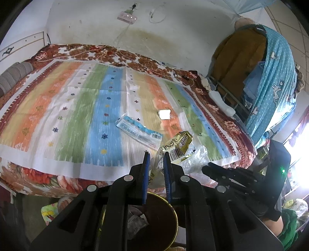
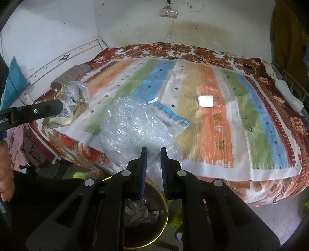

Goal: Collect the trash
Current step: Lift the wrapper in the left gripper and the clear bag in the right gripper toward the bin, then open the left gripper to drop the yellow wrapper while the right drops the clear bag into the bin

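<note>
My left gripper is shut on a yellow snack wrapper and holds it over the bed's near edge, above a gold-rimmed bin. The wrapper also shows in the right wrist view. My right gripper is shut on a crumpled clear plastic bag, held above the same bin, which holds crumpled trash. A blue-and-white wrapper and a small white packet lie on the striped sheet.
The bed carries a floral blanket under the sheet. A power strip with cables hangs on the wall. Blue dotted cloth hangs over a rack at the right. A grey pillow roll lies at the left.
</note>
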A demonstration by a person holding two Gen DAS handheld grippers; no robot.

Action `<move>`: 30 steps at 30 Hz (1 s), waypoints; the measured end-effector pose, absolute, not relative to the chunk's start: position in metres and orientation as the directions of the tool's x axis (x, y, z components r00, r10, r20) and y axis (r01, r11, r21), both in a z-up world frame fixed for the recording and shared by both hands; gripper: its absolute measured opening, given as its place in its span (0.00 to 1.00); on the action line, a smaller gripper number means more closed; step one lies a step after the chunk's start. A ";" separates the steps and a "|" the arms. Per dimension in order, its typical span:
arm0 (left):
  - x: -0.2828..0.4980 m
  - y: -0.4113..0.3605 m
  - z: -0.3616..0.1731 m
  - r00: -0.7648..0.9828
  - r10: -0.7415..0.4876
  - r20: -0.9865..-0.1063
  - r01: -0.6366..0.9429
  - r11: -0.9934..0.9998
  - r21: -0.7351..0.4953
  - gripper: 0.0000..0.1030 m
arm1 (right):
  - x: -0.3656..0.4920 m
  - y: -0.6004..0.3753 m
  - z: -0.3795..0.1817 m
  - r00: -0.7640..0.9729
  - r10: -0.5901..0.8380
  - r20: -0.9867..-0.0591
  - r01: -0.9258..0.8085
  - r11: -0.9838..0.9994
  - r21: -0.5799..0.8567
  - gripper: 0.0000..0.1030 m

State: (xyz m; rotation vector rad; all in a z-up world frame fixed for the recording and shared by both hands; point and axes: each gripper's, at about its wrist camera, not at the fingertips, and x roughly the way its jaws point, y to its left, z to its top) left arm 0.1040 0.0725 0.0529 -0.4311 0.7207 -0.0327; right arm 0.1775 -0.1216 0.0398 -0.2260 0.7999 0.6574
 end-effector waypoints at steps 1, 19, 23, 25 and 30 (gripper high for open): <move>0.102 0.072 0.052 0.755 -0.178 -0.631 -0.116 0.911 -0.395 0.13 | 0.174 -0.123 0.038 0.511 0.459 -0.727 -0.624 0.779 0.053 0.12; 0.066 0.051 0.024 0.714 -0.211 -0.667 -0.129 0.897 -0.422 0.13 | 0.129 -0.125 0.000 0.448 0.421 -0.789 -0.644 0.764 0.043 0.12; 0.060 0.044 0.015 0.694 -0.212 -0.688 -0.133 0.902 -0.412 0.13 | 0.120 -0.122 -0.011 0.438 0.401 -0.804 -0.650 0.760 0.025 0.12; 0.059 0.040 0.010 0.682 -0.198 -0.704 -0.144 0.908 -0.394 0.13 | 0.114 -0.117 -0.020 0.426 0.384 -0.820 -0.658 0.753 0.011 0.12; 0.057 0.033 -0.001 0.653 -0.182 -0.735 -0.165 0.913 -0.372 0.13 | 0.109 -0.112 -0.048 0.357 0.345 -0.868 -0.653 0.756 0.033 0.12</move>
